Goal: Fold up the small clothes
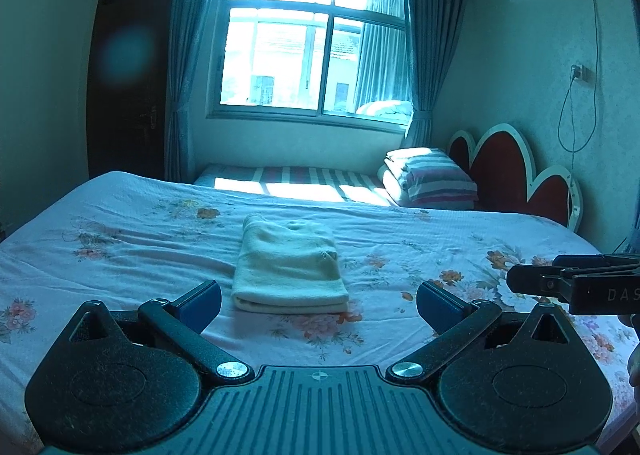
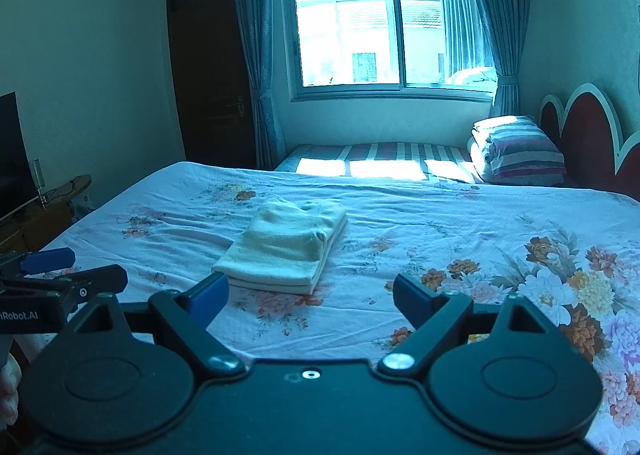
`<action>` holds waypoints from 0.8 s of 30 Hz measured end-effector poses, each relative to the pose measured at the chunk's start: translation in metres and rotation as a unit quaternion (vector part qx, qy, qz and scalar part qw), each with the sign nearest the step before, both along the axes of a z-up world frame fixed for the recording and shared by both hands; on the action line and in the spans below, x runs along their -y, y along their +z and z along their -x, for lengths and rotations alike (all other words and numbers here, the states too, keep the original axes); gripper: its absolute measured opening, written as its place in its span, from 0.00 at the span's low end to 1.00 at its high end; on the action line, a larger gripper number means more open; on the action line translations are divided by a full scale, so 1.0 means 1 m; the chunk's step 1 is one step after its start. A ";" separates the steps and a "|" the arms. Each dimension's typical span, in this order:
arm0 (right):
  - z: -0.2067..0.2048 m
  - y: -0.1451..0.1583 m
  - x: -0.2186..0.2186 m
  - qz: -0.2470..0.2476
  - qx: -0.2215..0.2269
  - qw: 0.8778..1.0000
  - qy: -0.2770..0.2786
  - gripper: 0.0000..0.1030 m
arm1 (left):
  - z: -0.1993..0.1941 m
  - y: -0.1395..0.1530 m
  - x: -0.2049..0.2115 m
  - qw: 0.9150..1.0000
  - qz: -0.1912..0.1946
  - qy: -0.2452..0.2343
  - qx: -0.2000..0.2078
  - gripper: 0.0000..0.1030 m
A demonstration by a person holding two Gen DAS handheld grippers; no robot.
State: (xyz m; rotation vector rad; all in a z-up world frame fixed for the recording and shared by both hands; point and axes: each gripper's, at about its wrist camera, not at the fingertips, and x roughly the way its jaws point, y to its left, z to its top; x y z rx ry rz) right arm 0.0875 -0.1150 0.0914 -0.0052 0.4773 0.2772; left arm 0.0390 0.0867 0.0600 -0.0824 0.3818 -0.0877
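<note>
A small cream garment [image 1: 289,267] lies folded in a neat rectangle on the floral bedsheet [image 1: 140,239]. It also shows in the right wrist view [image 2: 284,243]. My left gripper [image 1: 319,301] is open and empty, just short of the garment's near edge, fingers either side of it. My right gripper [image 2: 311,295] is open and empty, a little back from the garment and to its right. The right gripper also shows at the right edge of the left wrist view [image 1: 576,281]. The left gripper's fingers [image 2: 60,271] show at the left edge of the right wrist view.
A second bed with a striped sheet [image 1: 304,179] stands under the window, with folded striped bedding [image 1: 430,179] at its head. A red headboard [image 1: 508,171] is at the right. A dark door [image 2: 212,75] and a TV stand [image 2: 36,207] are at the left.
</note>
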 end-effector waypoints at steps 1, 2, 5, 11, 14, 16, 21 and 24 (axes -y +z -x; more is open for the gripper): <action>0.000 0.000 0.000 0.000 0.000 1.000 -0.001 0.86 | -0.001 0.000 0.000 1.000 0.000 -0.001 0.000 1.00; 0.000 0.001 0.000 0.000 0.000 1.000 -0.003 0.86 | 0.000 0.001 0.000 1.000 0.000 -0.002 0.001 1.00; 0.000 0.002 0.001 -0.001 0.002 1.000 -0.006 0.86 | -0.003 0.001 0.001 1.000 -0.002 -0.005 0.002 1.00; 0.000 0.000 0.003 -0.001 -0.001 1.000 -0.011 0.87 | -0.003 0.001 0.002 1.000 -0.004 -0.006 0.000 1.00; 0.000 -0.001 0.003 -0.002 -0.002 1.000 -0.012 0.87 | -0.002 0.001 0.002 1.000 -0.004 -0.007 0.000 1.00; 0.000 0.000 0.003 -0.002 -0.003 1.000 -0.012 0.87 | -0.001 0.002 0.002 1.000 -0.004 -0.007 0.001 1.00; -0.001 -0.001 0.002 0.001 -0.002 1.000 -0.010 0.87 | -0.001 0.002 0.002 1.000 -0.003 -0.007 0.002 1.00; -0.001 -0.001 0.002 0.002 -0.002 1.000 -0.009 0.87 | 0.000 0.003 0.002 1.000 -0.004 -0.007 0.002 1.00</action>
